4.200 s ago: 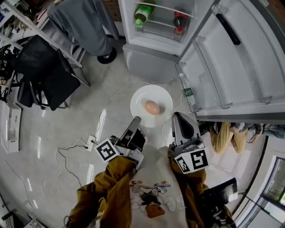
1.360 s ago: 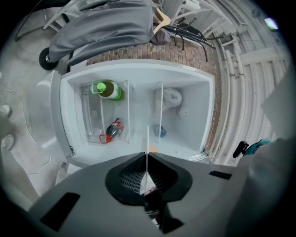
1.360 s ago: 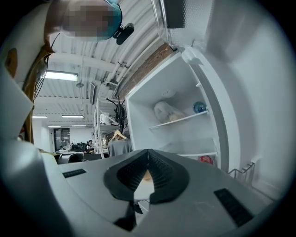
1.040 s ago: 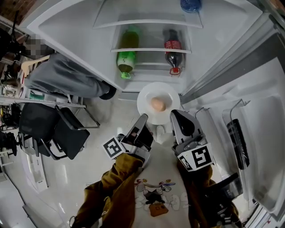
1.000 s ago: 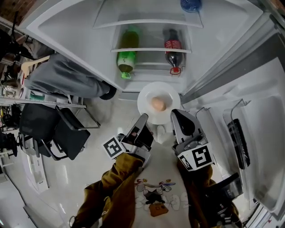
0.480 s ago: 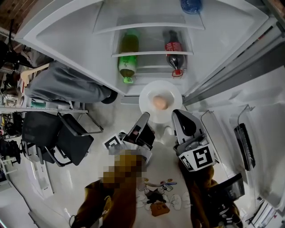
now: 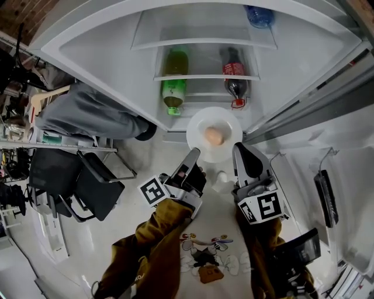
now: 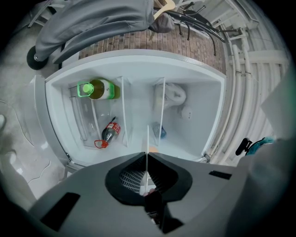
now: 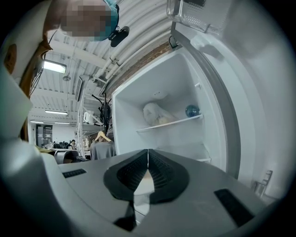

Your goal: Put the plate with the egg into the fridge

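Observation:
A white plate (image 7: 214, 120) with a brown egg (image 7: 214, 136) on it hangs level in front of the open fridge (image 7: 105, 52), just before its lower shelf. My left gripper (image 7: 193, 155) holds the plate's near-left rim and my right gripper (image 7: 240, 149) its near-right rim. In the left gripper view the plate (image 8: 147, 139) shows edge-on as a thin white line pinched between the shut jaws of the left gripper (image 8: 147, 157), with a sliver of the egg (image 8: 153, 149) beyond. The right gripper (image 9: 148, 155) is likewise shut on the plate's rim (image 9: 147, 183).
A green bottle (image 7: 174, 82) and a cola bottle (image 7: 235, 75) lie on the lower shelf, with a blue ball (image 7: 260, 14) higher up. The fridge door (image 7: 345, 193) stands open at the right. A grey garment (image 7: 87, 114) and a black chair (image 7: 76, 181) are at the left.
The plate and both grippers have come nearer to the fridge opening. A few seconds ago the plate was over the floor, well short of the fridge.

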The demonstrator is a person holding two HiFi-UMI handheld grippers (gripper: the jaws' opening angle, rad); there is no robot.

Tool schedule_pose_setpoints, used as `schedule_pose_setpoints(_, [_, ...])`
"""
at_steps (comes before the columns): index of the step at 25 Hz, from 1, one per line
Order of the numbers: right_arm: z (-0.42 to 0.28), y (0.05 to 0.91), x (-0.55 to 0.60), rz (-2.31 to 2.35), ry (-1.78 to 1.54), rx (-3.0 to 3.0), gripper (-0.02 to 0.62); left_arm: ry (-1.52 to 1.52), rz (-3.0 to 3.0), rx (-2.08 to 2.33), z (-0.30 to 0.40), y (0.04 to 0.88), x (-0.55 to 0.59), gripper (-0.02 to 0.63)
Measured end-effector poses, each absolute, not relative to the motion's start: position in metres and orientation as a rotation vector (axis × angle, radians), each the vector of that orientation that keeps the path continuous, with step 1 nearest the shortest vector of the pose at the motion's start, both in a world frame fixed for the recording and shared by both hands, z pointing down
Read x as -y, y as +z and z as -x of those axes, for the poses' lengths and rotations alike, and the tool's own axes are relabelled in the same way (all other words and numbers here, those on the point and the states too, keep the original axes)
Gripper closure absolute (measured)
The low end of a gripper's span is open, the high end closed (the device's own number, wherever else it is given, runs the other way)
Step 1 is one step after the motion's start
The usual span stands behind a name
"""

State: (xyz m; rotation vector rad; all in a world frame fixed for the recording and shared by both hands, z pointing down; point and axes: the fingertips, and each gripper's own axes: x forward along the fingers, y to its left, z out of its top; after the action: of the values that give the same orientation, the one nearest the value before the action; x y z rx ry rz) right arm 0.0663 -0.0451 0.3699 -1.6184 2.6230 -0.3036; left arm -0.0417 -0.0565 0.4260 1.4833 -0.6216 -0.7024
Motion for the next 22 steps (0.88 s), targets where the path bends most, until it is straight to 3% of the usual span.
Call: schedule_pose_setpoints(22, [-0.055,0.381,0.089,1.785,-0.198,-2.631,0.588,-0.756,-1.479,0.655,0.046,0.425,0.119,0.588])
